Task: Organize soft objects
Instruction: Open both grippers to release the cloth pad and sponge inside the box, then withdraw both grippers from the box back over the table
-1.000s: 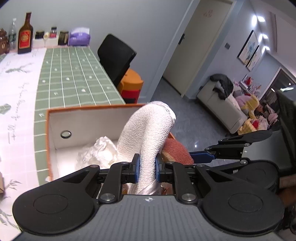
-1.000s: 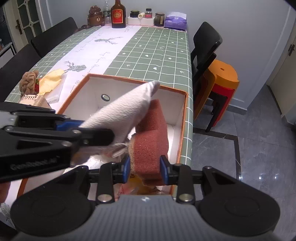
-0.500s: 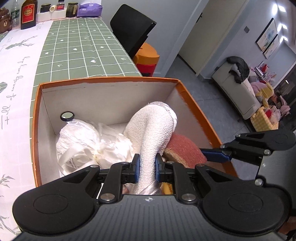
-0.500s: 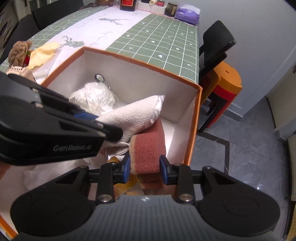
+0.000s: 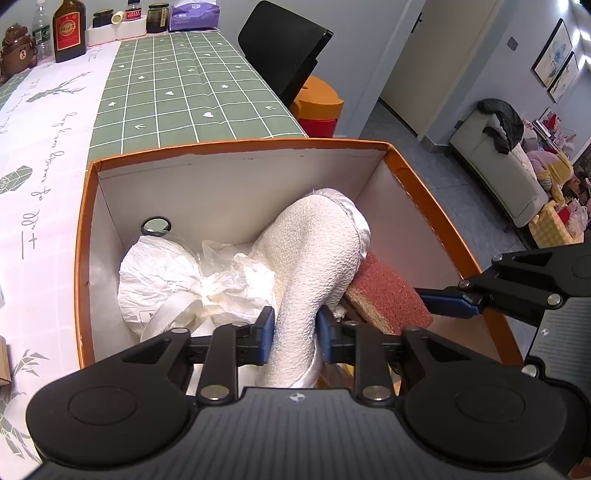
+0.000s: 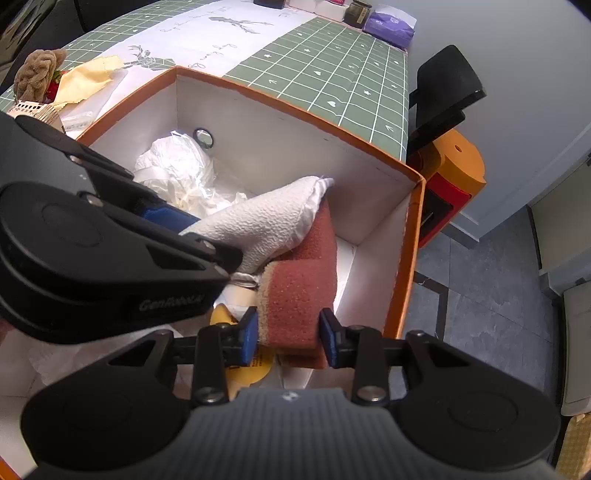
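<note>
An orange box with white inner walls [image 5: 236, 184] stands at the table's edge; it also shows in the right wrist view [image 6: 280, 125]. My left gripper [image 5: 294, 338] is shut on a white textured towel [image 5: 314, 258] and holds it inside the box. My right gripper [image 6: 288, 338] is shut on a reddish-brown sponge [image 6: 299, 291], which lies just under the towel [image 6: 273, 221] inside the box. The sponge also shows in the left wrist view [image 5: 388, 291]. A crumpled white plastic bag [image 5: 173, 277] lies at the box's left side.
A brown soft toy [image 6: 37, 74] and a yellow cloth [image 6: 85, 83] lie on the table left of the box. Bottles and jars [image 5: 68, 27] stand at the table's far end. A black chair [image 5: 284, 48] and orange stools [image 6: 450, 173] stand beside the table.
Both grippers have moved down and forward into the box, with the towel and the sponge still held. The box now fills more of both views.
</note>
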`<state>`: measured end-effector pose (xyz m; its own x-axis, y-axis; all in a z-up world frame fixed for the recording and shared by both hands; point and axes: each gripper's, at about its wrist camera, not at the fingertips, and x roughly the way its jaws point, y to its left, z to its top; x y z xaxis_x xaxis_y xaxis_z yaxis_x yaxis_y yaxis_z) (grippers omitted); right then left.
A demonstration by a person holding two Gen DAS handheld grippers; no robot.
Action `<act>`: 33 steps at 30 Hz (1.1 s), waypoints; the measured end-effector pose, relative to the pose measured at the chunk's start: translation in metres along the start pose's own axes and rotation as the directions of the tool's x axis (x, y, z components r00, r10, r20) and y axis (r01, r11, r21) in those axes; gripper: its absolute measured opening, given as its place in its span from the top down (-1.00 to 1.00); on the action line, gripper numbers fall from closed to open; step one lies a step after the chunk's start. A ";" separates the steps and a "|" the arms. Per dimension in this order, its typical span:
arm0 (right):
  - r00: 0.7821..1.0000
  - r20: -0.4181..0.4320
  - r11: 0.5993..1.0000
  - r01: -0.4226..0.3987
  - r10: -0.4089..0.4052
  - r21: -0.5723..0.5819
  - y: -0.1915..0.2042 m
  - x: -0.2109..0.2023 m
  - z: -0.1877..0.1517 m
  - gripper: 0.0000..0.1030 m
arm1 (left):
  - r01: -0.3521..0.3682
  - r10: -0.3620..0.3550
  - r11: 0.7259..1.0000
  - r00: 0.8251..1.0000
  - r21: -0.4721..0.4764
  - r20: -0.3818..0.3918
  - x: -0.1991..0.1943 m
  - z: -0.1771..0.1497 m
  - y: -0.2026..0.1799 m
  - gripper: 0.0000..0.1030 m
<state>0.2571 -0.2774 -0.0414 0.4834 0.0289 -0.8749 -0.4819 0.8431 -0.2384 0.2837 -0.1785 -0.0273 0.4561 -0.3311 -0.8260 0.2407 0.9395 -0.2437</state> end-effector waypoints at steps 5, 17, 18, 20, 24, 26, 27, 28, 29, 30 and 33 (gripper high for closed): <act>1.000 0.004 1.000 0.014 -0.014 -0.013 0.002 -0.009 -0.002 0.10 | 0.003 -0.003 1.000 1.000 -0.001 0.020 -0.012 -0.002 -0.003 -0.11; 0.996 0.075 0.999 0.042 -0.041 -0.017 0.020 -0.057 -0.009 -0.16 | 0.076 -0.075 0.997 0.989 -0.005 0.126 -0.072 -0.010 0.000 -0.22; 0.995 0.089 0.999 0.044 -0.043 -0.008 0.022 -0.063 -0.011 -0.16 | 0.075 -0.075 0.997 0.987 0.000 0.142 -0.078 -0.013 0.001 -0.22; 0.992 0.118 0.999 0.040 -0.042 0.016 0.028 -0.073 -0.012 -0.16 | 0.063 -0.063 0.998 0.981 0.008 0.183 -0.092 -0.021 0.003 -0.22; 0.981 0.192 0.996 -0.001 -0.017 0.093 0.041 -0.092 -0.017 -0.17 | 0.028 -0.033 0.999 0.963 0.022 0.269 -0.118 -0.041 0.010 -0.22; 0.973 0.232 0.991 -0.038 0.007 0.131 0.050 -0.100 -0.021 -0.18 | 0.009 -0.017 1.000 0.953 0.027 0.304 -0.129 -0.052 0.016 -0.22; 0.967 0.253 0.987 -0.059 0.020 0.147 0.053 -0.103 -0.022 -0.20 | -0.001 -0.008 1.000 0.948 0.029 0.317 -0.133 -0.057 0.019 -0.22; 0.962 0.273 0.985 -0.075 0.029 0.158 0.059 -0.106 -0.024 -0.25 | -0.015 0.004 0.999 0.943 0.032 0.332 -0.140 -0.063 0.022 -0.22; 0.956 0.291 0.982 -0.089 0.037 0.166 0.066 -0.109 -0.025 -0.28 | -0.025 0.012 0.999 0.939 0.036 0.343 -0.144 -0.068 0.025 -0.23; 0.950 0.308 0.980 -0.101 0.045 0.169 0.073 -0.112 -0.027 -0.28 | -0.040 0.023 0.998 0.935 0.040 0.353 -0.148 -0.073 0.028 -0.22; 0.933 0.356 0.976 -0.124 0.053 0.178 0.095 -0.119 -0.031 -0.31 | -0.079 0.061 0.996 0.924 0.033 0.378 -0.160 -0.088 0.038 -0.22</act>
<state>0.1314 -0.2175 0.0267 0.6855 0.2629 -0.6789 -0.4000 0.9152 -0.0494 0.1448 -0.0818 0.0504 0.7599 -0.2818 -0.5858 0.2320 0.9594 -0.1605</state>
